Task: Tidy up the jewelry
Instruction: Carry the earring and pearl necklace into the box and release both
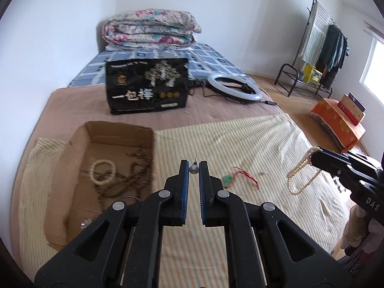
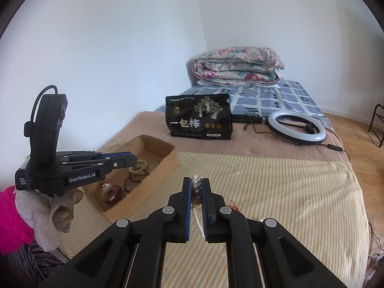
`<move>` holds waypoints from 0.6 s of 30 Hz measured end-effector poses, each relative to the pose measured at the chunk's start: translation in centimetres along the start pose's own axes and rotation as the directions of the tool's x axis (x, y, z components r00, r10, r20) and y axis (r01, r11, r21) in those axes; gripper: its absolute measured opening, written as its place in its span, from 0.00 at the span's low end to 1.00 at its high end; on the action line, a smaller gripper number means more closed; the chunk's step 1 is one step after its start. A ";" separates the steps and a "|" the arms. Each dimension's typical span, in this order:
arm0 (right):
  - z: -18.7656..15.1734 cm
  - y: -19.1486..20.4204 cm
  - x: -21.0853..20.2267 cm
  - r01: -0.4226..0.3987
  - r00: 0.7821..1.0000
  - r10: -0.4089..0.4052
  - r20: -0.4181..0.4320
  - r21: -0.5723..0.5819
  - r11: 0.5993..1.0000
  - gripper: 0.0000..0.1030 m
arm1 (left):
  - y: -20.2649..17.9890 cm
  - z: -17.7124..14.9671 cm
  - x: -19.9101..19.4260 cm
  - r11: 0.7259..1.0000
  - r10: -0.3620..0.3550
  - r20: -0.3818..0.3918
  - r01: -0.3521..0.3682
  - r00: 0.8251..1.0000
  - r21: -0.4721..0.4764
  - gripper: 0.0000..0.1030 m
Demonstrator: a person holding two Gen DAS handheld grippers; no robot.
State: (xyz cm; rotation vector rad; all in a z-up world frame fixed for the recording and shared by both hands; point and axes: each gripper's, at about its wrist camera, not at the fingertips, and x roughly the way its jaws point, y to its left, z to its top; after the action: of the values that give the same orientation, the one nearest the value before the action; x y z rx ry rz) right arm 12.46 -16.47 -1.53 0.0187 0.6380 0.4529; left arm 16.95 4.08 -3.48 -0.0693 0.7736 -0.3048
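Note:
My left gripper (image 1: 194, 166) is shut on a pearl stud earring (image 1: 194, 169), its pin pointing up, held above the striped cloth just right of the cardboard box (image 1: 120, 133). The box holds a white bead bracelet (image 1: 102, 171) and dark bead strands (image 1: 129, 180). My right gripper (image 2: 196, 183) is shut on a white pearl necklace (image 2: 195, 187); in the left wrist view the necklace (image 1: 302, 175) hangs in loops from its tip at the right. A green pendant on red cord (image 1: 230, 180) lies on the cloth. The left gripper (image 2: 129, 160) hovers over the box (image 2: 165, 163).
A black printed bag (image 1: 147, 86) stands on the bed behind the box. A ring light (image 1: 234, 87) with cable lies at back right. A folded floral quilt (image 1: 151, 27) is at the head. A clothes rack (image 1: 319, 48) and orange box (image 1: 338, 120) stand on the floor.

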 end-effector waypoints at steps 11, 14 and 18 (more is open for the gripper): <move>2.0 3.9 4.4 -0.081 0.997 0.081 -0.019 -0.024 0.996 0.05 | 7.7 0.5 -2.3 0.986 0.109 0.037 -0.103 0.993 -0.128 0.06; 2.8 4.6 5.6 -0.102 0.995 0.101 -0.022 -0.018 0.995 0.05 | 9.2 0.3 -2.2 0.981 0.122 0.031 -0.116 0.992 -0.157 0.06; 3.9 5.8 7.4 -0.126 0.992 0.126 -0.018 -0.018 0.992 0.05 | 10.5 -0.2 -1.9 0.976 0.137 0.015 -0.132 0.990 -0.176 0.06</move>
State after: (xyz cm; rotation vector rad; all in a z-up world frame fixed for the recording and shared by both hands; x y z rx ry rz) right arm 17.63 -7.66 -1.70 0.0376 0.6515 0.5818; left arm 18.08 14.66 -4.10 -0.1846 0.7726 -0.1064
